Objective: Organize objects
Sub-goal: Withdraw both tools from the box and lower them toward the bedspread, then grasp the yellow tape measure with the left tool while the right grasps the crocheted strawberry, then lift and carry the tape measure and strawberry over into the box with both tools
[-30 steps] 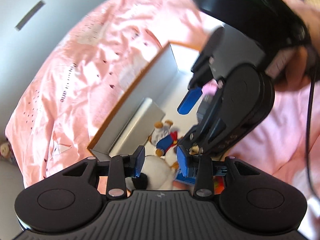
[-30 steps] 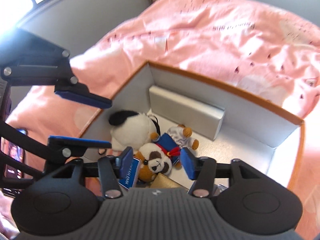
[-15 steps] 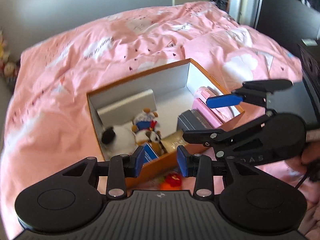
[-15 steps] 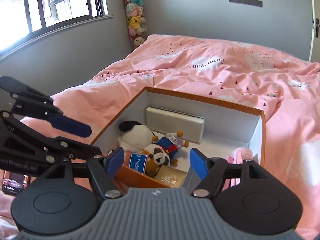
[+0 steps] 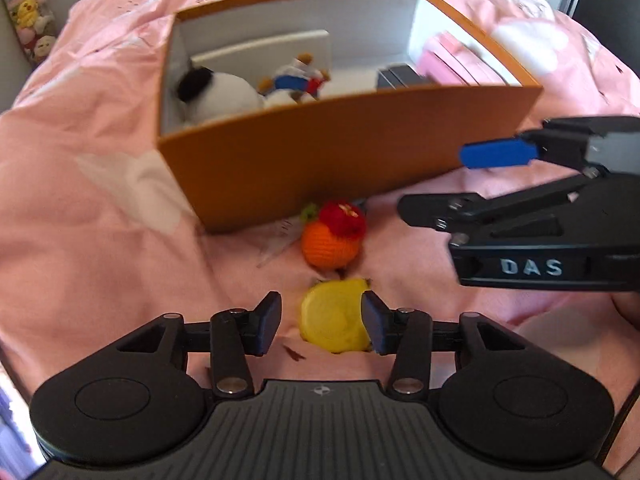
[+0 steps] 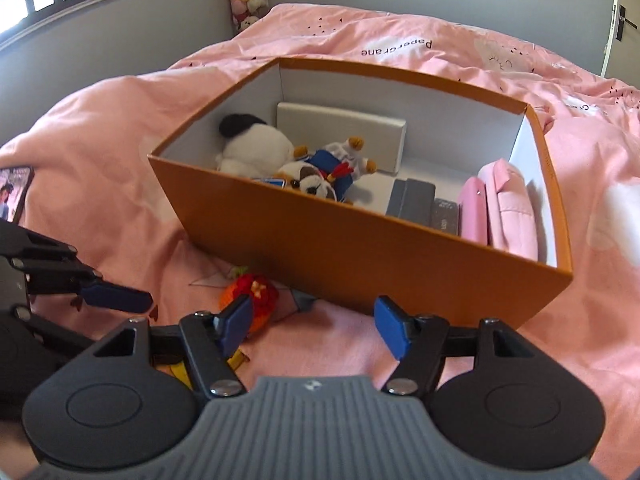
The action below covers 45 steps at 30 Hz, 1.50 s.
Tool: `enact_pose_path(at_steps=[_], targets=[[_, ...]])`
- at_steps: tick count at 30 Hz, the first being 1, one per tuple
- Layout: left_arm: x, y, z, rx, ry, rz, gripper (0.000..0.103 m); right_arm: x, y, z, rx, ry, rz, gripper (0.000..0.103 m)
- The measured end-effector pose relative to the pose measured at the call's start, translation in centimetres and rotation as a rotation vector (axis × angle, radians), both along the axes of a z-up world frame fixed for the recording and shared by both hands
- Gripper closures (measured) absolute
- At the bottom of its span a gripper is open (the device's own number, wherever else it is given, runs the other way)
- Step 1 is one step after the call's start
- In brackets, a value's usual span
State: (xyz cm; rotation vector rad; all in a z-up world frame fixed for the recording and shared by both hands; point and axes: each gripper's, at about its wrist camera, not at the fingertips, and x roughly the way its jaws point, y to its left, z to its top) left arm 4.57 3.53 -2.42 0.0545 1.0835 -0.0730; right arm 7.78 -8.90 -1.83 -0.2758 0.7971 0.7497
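The orange box (image 6: 360, 248) is sitting on the pink bed cover (image 5: 100, 168), and sorting is already showing inside it: a white-and-black plush (image 6: 256, 148) and a small dog plush in blue (image 6: 320, 176) are lying at its left end in front of a flat white carton (image 6: 344, 136), while grey cases (image 6: 416, 200) and pink pouches (image 6: 500, 204) are standing on edge at its right end, apparently to keep like with like. Two knitted toys are waiting outside, just in front of the box's near wall: an orange-and-red crocheted toy (image 5: 334, 236) and, nearer the camera, a yellow crocheted piece (image 5: 334, 326). The left hand-held gripper (image 5: 322, 328) is spreading its jaws around the yellow piece; one pad seems to be brushing its edge, though blur makes that uncertain, and the other is standing clear. The right hand-held gripper (image 6: 316, 326) is narrowing its jaws on nothing, hovering before the box's near wall.
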Motion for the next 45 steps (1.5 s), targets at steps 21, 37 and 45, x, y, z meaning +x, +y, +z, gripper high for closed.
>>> enact_pose_path(at_steps=[21,37,45], targets=[[-2.2,0.9,-3.4,0.028,0.036,0.035,0.046,1.1,3.8,-3.4,0.016,0.06,0.149,0.048],[-5.8,3.2,-3.8,0.001,0.081,0.168,0.044,2.6,5.9,-6.1,0.064,0.185,0.174,0.051],[-8.8,3.0,-3.1,-0.001,0.063,0.171,0.046,2.1,5.1,-4.7,0.096,0.154,0.169,0.059]])
